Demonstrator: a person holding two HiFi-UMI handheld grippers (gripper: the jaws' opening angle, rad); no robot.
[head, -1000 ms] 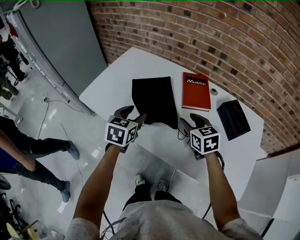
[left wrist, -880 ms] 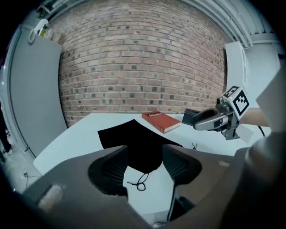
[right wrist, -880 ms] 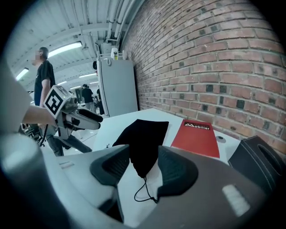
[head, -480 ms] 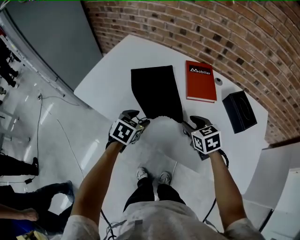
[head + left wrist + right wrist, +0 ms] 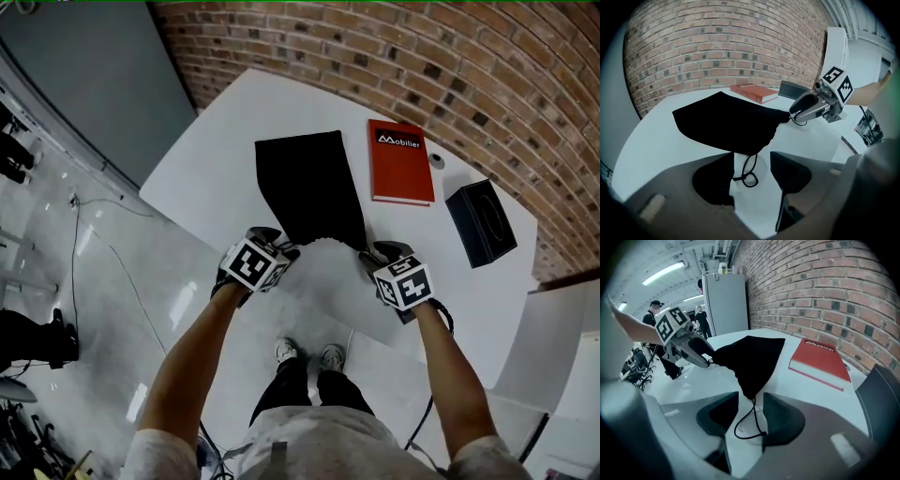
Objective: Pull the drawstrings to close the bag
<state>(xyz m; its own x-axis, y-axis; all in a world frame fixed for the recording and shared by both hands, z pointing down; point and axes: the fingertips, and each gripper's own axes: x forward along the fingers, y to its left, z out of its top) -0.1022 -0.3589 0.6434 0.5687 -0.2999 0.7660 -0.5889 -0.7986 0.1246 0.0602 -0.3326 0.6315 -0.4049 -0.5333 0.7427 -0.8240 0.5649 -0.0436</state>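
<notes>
One black drawstring bag (image 5: 314,187) lies flat on the white surface (image 5: 216,159). Its gathered mouth sits between the two hand-held grippers and its closed end points away from them. Two drawstrings show, one at each corner of the mouth.

The left drawstring loop (image 5: 749,173) trails from the bag's corner and lies on the surface between the jaws of the left hand-held gripper (image 5: 281,251). These jaws stand well apart, and neither pad presses the cord, though the knot seems to lie right against one pad.

The right drawstring loop (image 5: 750,425) hangs from the other corner and runs between the jaws of the right hand-held gripper (image 5: 370,255). These jaws are closing around it, with a gap still visible on both sides of the cord. The tips of both hand-held grippers sit just beside the bag's mouth, one at each corner.

Beyond the right hand-held gripper, just beside the bag, lies one red book (image 5: 401,161). Further out to that side rests one black box (image 5: 480,223). One small round item (image 5: 438,160) sits between book and box, too small to identify.

A brick wall (image 5: 450,66) curves behind the surface. In the right gripper view, two people (image 5: 701,319) stand far beyond the left hand-held gripper.
</notes>
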